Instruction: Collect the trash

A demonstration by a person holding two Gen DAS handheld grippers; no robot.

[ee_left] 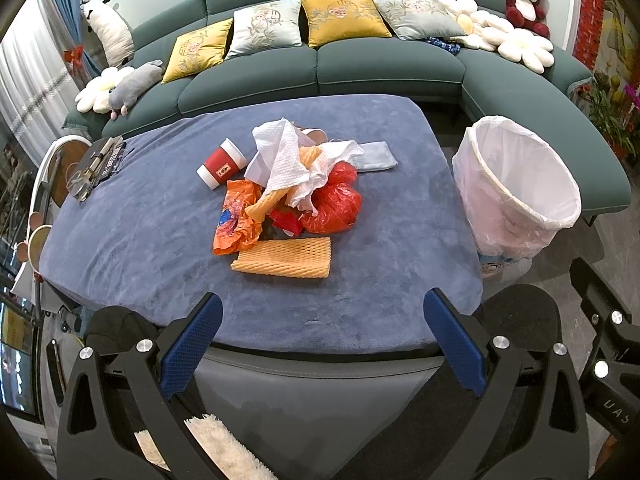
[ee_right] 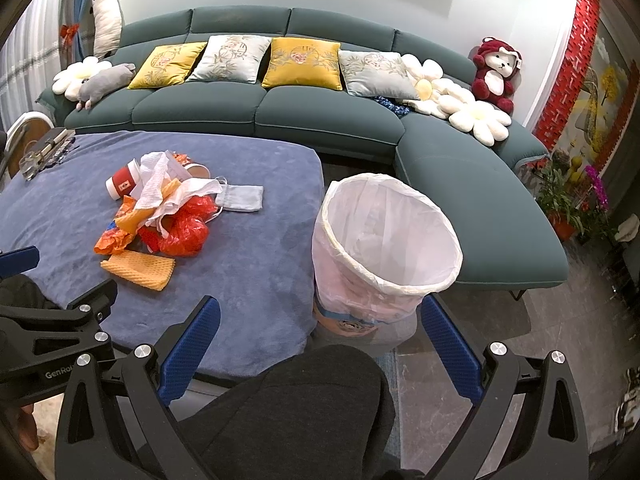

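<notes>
Left wrist view: left gripper (ee_left: 322,332) jaws wide apart, empty, hanging over the near edge of the blue-covered table (ee_left: 120,240). Trash pile sits dead ahead of the jaws, well beyond the tips: orange foam sheet (ee_left: 283,258) nearest, then orange wrapper (ee_left: 236,220), red plastic bag (ee_left: 334,204), white paper towel (ee_left: 284,160), red paper cup (ee_left: 221,163) behind-left. Right gripper (ee_right: 320,328) also spread apart and empty; lined trash bin (ee_right: 384,240) stands just ahead of its jaws, beside the table, pile off to their left. Suggest starting with the foam sheet: flat and isolated, so come in low, pinch one edge, lift clear before swinging to the bin. Loose towel likely drags neighbours; grab it mid-bunch.
</notes>
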